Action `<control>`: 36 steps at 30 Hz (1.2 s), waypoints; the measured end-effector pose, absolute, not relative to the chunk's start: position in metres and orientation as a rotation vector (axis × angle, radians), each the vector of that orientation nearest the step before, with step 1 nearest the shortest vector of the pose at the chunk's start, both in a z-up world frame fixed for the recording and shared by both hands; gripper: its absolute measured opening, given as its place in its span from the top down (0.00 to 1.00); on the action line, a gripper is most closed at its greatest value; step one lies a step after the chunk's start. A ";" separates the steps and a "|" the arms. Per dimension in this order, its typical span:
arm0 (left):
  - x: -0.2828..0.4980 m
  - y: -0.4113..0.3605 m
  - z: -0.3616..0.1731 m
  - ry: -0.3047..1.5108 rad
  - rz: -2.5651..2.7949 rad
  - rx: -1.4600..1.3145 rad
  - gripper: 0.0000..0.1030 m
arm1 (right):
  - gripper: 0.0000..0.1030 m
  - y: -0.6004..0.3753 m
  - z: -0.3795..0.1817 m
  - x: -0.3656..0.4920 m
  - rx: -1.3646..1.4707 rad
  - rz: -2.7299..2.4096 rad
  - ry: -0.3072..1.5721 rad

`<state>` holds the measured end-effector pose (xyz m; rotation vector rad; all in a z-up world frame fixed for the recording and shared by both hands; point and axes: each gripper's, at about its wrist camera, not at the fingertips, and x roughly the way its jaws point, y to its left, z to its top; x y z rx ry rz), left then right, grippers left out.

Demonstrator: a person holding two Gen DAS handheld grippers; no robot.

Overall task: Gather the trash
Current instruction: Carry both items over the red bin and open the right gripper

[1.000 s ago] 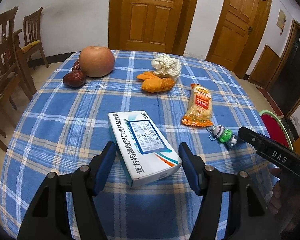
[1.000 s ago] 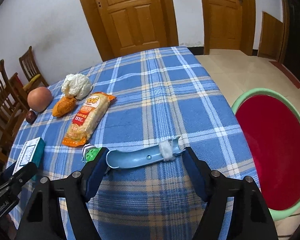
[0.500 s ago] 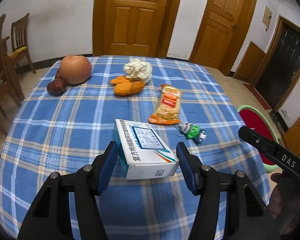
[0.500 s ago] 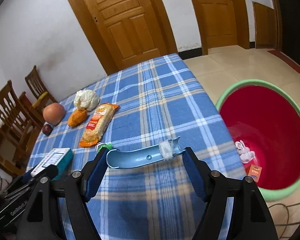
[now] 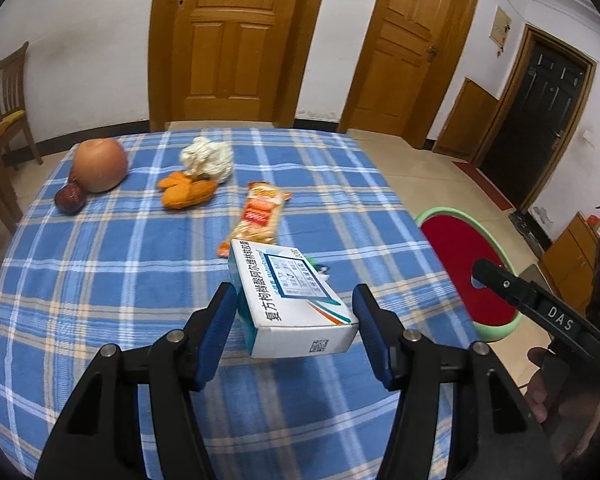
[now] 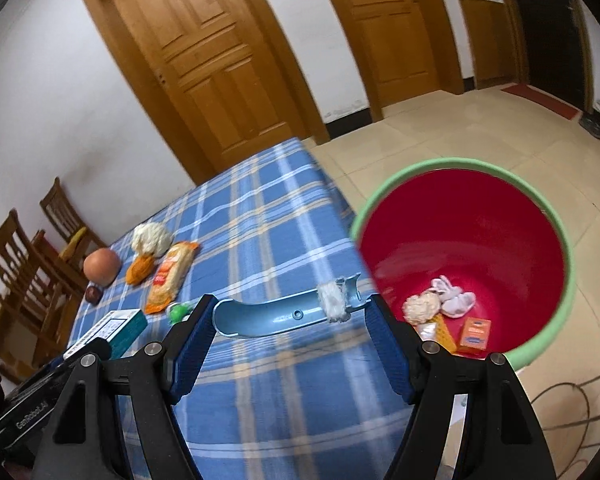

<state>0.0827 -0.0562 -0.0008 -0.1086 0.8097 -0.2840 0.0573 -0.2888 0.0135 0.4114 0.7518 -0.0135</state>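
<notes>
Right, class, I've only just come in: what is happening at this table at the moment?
A person is clearing trash with a gripper in each hand. The left gripper holds a white medicine box lifted off the blue plaid table. The right gripper holds a curved blue plastic piece near the table edge, beside the red bin, which already contains a few scraps. A snack packet, crumpled paper, orange peel and an apple lie on the table.
</notes>
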 end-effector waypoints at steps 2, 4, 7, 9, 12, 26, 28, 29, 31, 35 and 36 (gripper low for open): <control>0.083 -0.062 0.002 0.806 -0.298 -0.109 0.42 | 0.27 -0.298 0.013 0.055 0.422 -0.031 0.747; 0.085 -0.070 0.004 0.804 -0.314 -0.108 0.42 | 0.27 -0.308 0.013 0.052 0.433 -0.053 0.742; 0.088 -0.082 0.007 0.806 -0.337 -0.105 0.42 | 0.27 -0.325 0.009 0.049 0.453 -0.086 0.740; 0.091 -0.091 0.007 0.809 -0.356 -0.103 0.42 | 0.27 -0.335 0.006 0.046 0.465 -0.104 0.741; 0.094 -0.103 0.008 0.815 -0.378 -0.098 0.42 | 0.27 -0.351 0.002 0.044 0.484 -0.133 0.742; 0.113 -0.169 0.005 0.842 -0.465 -0.050 0.42 | 0.26 -0.399 -0.023 0.047 0.520 -0.204 0.777; 0.116 -0.178 0.004 0.847 -0.477 -0.044 0.42 | 0.26 -0.404 -0.024 0.046 0.525 -0.204 0.775; 0.117 -0.181 0.003 0.848 -0.481 -0.041 0.42 | 0.26 -0.406 -0.024 0.046 0.527 -0.204 0.775; 0.121 -0.190 0.002 0.854 -0.489 -0.033 0.42 | 0.26 -0.410 -0.024 0.046 0.529 -0.205 0.772; 0.125 -0.202 -0.002 0.859 -0.501 -0.024 0.42 | 0.26 -0.415 -0.024 0.047 0.524 -0.208 0.766; 0.126 -0.205 -0.002 0.861 -0.504 -0.021 0.42 | 0.26 -0.417 -0.024 0.047 0.524 -0.208 0.767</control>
